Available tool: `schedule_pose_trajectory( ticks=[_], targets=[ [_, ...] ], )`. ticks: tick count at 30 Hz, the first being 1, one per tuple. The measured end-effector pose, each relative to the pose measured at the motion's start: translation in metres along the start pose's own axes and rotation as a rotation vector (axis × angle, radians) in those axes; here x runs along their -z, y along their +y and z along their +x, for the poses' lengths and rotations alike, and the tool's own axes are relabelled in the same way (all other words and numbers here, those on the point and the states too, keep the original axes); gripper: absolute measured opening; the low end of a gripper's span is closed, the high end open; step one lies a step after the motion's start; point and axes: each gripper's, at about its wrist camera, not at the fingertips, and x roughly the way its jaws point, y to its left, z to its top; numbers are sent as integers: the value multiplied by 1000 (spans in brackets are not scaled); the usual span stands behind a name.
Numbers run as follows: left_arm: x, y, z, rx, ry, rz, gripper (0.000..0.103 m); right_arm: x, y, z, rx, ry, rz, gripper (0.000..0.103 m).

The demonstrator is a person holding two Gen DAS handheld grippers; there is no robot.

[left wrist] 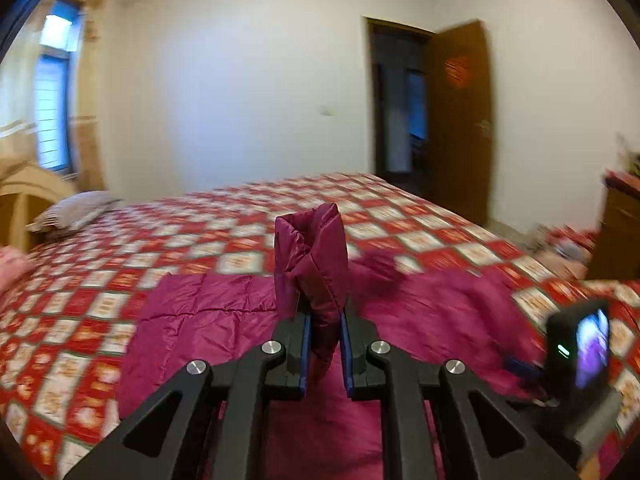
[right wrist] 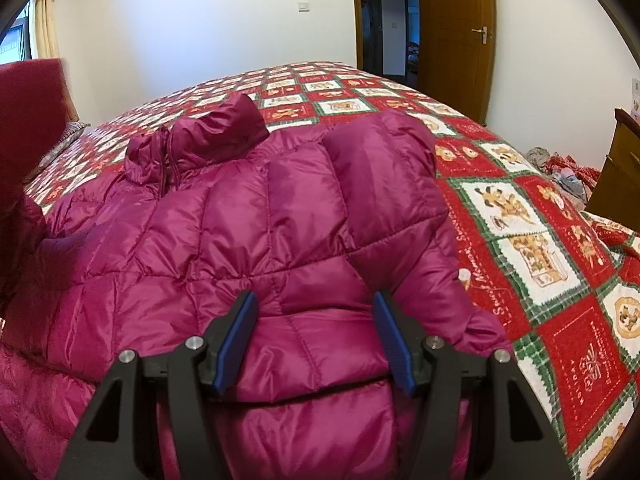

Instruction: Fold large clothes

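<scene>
The left gripper (left wrist: 324,320) was clenched on a fold of the magenta jacket (right wrist: 248,216) above the bed (right wrist: 520,200); the right gripper (right wrist: 316,340) stood released over it.

The left view is blurry. The jacket (right wrist: 280,220) runs off the bottom edge. The bed (right wrist: 560,280) is cut off too.

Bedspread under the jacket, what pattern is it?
Red, white and green checked patchwork bedspread, clearest in the right wrist view.
</scene>
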Motion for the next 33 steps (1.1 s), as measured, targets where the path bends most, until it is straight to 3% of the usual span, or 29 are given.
schedule_pose_trajectory(
  ticks=[4, 7, 9, 12, 15, 17, 18, 20, 23, 26, 30, 33],
  targets=[
    [29, -31, 23, 60, 110, 35, 12, 0, -1, 0, -8, -1, 7, 64],
    [51, -29, 35, 100, 223, 26, 13, 0, -1, 0, -10, -2, 10, 64],
    [61, -24, 35, 139, 290, 3, 17, 0, -1, 0, -12, -2, 10, 65],
    [69, -20, 22, 151, 317, -19, 26, -1, -1, 0, -10, -1, 9, 65],
    [71, -10, -5, 106, 273, -17, 51, -1, -1, 0, -16, -1, 11, 67],
    [73, 0, -25, 58, 224, -29, 85, 0, -1, 0, -23, 1, 11, 69],
    [75, 7, -34, 19, 194, -38, 89, -1, -2, 1, -30, 4, 14, 71],
    [78, 23, -41, -44, 179, -57, 90, -1, -3, -2, -44, 10, 19, 73],
    [93, 57, -39, -139, 225, -107, 90, 1, -8, -17, -46, 20, 29, 73],
    [113, 83, -33, -225, 266, -175, 90, 8, -16, -50, -29, -39, 66, 75],
    [134, 109, -9, -228, 397, -320, 90, 3, 3, -82, -88, -128, 46, 75],
    [133, 104, -9, -241, 391, -303, 90, -9, 36, -79, -130, -113, -35, 78]
  ],
)
